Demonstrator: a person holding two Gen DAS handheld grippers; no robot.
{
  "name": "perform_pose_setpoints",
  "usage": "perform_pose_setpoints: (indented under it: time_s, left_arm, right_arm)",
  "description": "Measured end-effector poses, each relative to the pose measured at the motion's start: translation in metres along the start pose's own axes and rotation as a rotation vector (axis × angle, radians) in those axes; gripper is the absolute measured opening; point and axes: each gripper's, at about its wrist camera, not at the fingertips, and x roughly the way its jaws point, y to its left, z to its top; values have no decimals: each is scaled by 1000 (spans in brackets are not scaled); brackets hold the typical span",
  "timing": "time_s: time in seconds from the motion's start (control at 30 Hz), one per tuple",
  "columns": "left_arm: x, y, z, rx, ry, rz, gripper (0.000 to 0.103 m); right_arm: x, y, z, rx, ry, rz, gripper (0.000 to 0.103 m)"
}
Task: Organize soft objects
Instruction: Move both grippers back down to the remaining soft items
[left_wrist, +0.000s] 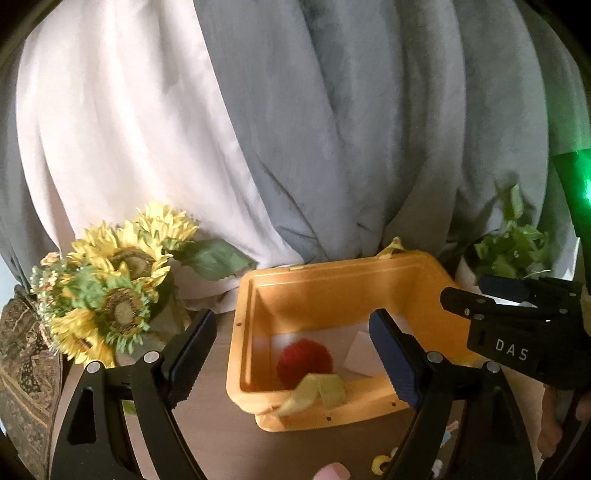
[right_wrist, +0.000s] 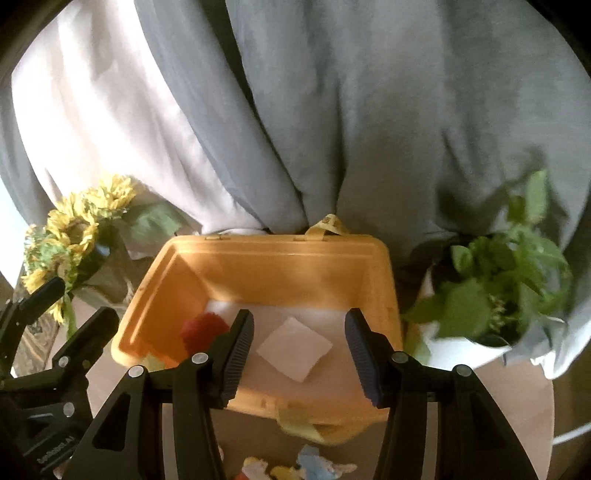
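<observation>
Sunflower bouquet (left_wrist: 110, 291) left of grey curtain (left_wrist: 351, 147); potted green plant (right_wrist: 506, 280) at its right; white curtain (left_wrist: 122, 140) alongside, left.

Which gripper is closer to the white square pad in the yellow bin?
Right. The right gripper hangs directly over the white square pad, open jaws framing it. The left gripper is off to the pad's left, over the red fuzzy ball at the yellow bin.

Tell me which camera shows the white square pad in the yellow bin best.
Right wrist view: the white square pad lies whole on the yellow bin floor. In the left wrist view only part of the pad shows, cut off by a finger.
</observation>
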Motion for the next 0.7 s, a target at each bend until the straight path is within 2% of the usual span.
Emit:
perform_pose_setpoints:
  time_s: [0.33,0.7]
  left_arm:
    - [-54,-9,-18,-13,-49,8,85]
    - [-95,-27,-43,-33,-24,18,85]
  right_arm:
    - [-63,3,-32,48,-79,-39,53]
    - [-102,-2,-72,71,-88,-41,53]
